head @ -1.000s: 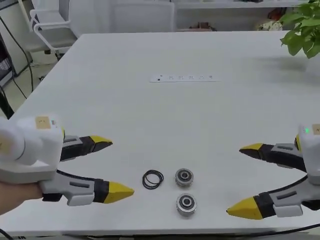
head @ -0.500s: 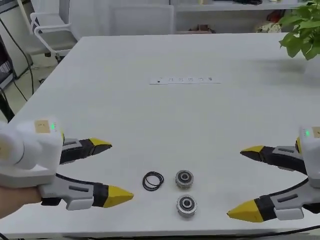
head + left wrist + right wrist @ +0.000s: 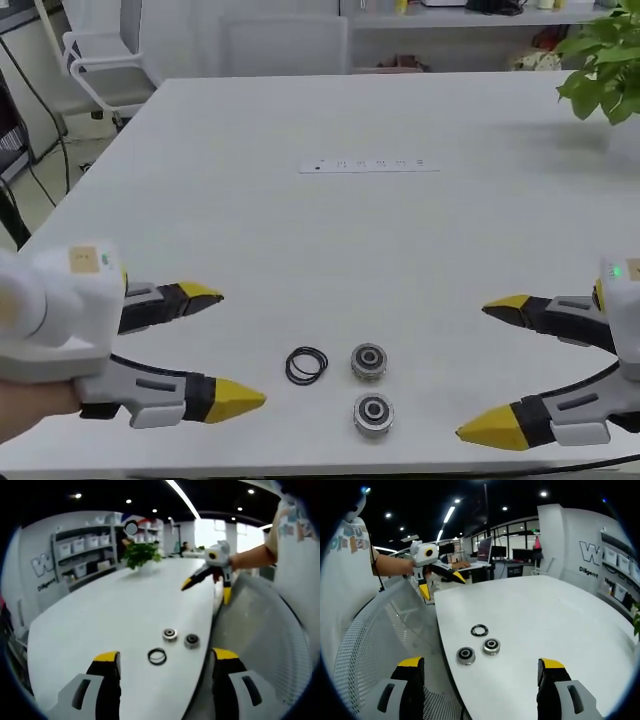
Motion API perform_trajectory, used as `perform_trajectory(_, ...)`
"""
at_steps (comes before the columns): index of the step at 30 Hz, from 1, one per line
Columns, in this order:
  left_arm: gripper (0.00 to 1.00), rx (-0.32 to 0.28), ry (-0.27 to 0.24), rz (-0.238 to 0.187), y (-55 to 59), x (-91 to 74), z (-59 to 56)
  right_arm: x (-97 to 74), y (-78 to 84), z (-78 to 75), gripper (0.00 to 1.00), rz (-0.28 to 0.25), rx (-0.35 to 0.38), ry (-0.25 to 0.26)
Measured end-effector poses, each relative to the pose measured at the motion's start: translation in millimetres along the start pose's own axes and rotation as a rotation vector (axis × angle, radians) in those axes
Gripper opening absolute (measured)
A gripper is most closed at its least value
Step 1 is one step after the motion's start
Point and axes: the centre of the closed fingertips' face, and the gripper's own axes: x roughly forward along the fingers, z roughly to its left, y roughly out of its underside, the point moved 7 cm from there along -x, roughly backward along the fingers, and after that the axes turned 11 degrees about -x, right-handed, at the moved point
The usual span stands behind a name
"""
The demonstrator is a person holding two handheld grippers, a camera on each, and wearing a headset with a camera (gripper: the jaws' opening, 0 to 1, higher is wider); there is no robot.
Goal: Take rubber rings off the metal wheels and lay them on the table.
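Left gripper (image 3: 235, 347) at lower left and right gripper (image 3: 478, 370) at lower right are both gaping wide, gripping nothing, flanking rings (image 3: 306, 364) lying on table (image 3: 330, 240) at bottom centre, just left of upper wheel (image 3: 369, 361), lower wheel (image 3: 373, 411) sitting beneath.

The white table (image 3: 330, 250) carried a small group of parts near its 6 o'clock edge. The black rubber rings (image 3: 306, 364) lay flat and overlapping. The first metal wheel (image 3: 369, 361) lay just beside them at 3 o'clock, not touching. The second metal wheel (image 3: 373, 412) lay at 6 o'clock of the first. A socket strip (image 3: 368, 165) sat well apart toward 12 o'clock.
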Motion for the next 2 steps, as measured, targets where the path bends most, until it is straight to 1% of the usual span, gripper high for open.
perform_trajectory(2, 0.75, 0.003, 0.001, 0.003, 0.5, -0.1, -0.6, -0.2, 0.1, 0.3, 0.94, 0.0, -0.001, 0.0)
